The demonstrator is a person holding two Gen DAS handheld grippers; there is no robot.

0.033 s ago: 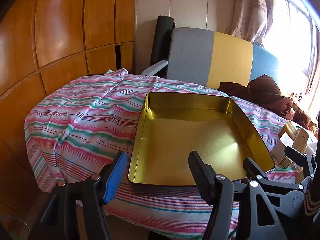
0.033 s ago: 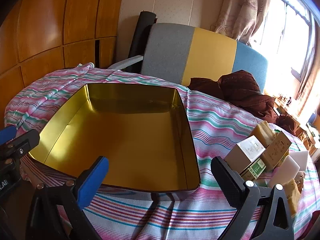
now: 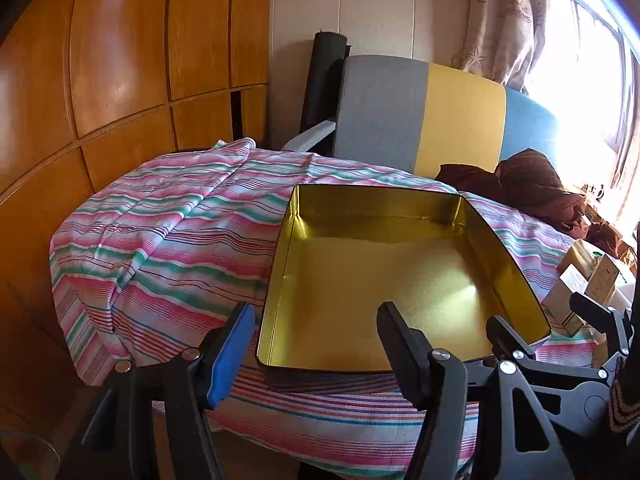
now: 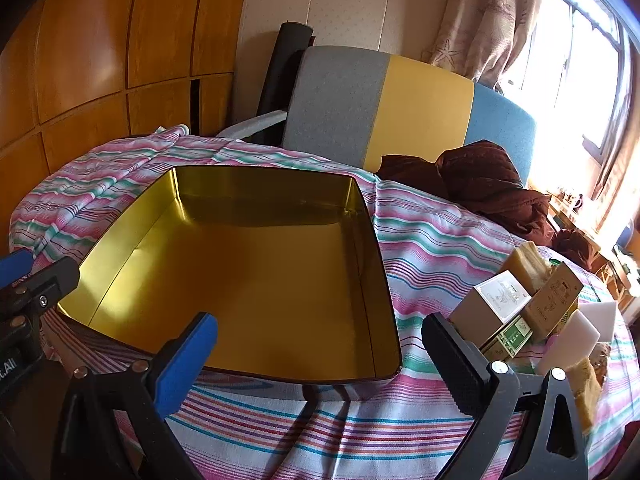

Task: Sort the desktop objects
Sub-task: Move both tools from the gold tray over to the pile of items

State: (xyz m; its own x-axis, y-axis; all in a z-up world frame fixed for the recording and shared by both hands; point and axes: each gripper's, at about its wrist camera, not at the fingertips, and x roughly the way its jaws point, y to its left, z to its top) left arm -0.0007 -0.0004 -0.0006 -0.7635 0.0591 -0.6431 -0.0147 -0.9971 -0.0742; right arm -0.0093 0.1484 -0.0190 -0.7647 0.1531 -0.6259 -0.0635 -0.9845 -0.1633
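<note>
Gold tin (image 4: 248,280), open-topped, nothing inside, on striped cloth (image 3: 168,240) over counter. Small cardboard boxes (image 4: 516,304) and white foam blocks (image 4: 576,336) heaped on cloth to right of tin, near but apart. Left tongs (image 3: 316,332) spread wide, holding nothing, at tin's near rim; right tongs (image 4: 320,340) likewise spread wide, holding nothing, between tin and heap. Boxes likely light, stiff, crushable: best gripped across flat faces. Foam likely soft, springy: gentle mid-block pinch.
</note>
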